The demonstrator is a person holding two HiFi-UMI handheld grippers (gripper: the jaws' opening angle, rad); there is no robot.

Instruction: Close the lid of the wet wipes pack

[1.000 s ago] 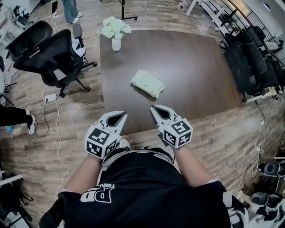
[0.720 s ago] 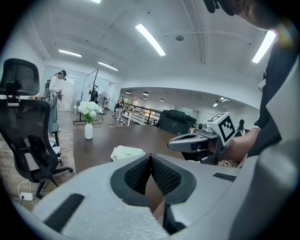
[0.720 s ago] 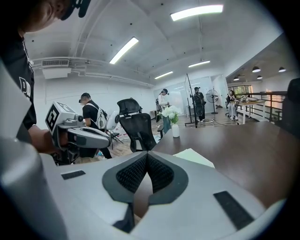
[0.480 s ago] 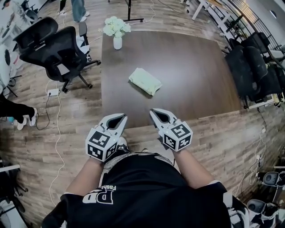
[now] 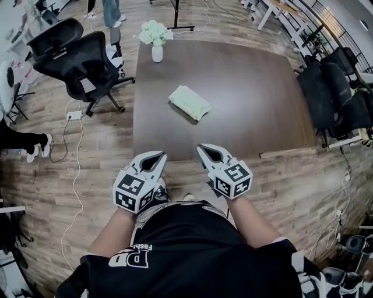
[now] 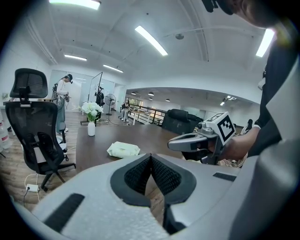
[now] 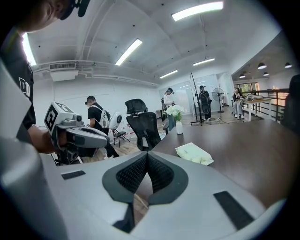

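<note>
In front of you stood a dark wooden table point(image 5: 250, 116) on a plank floor point(image 5: 93, 174). At its far left corner a white vase point(image 5: 157, 54) stood upright, holding white flowers point(image 5: 154, 32). Left of the table you had two black office chairs point(image 5: 81, 64) close together. A white power strip point(image 5: 74, 114) lay on the floor near them, its cable trailing toward you. More black chairs point(image 5: 332, 93) crowded the table's right side. Beyond the vase, someone in jeans point(image 5: 111, 9) stood near a black stand's feet point(image 5: 178, 26).
</note>
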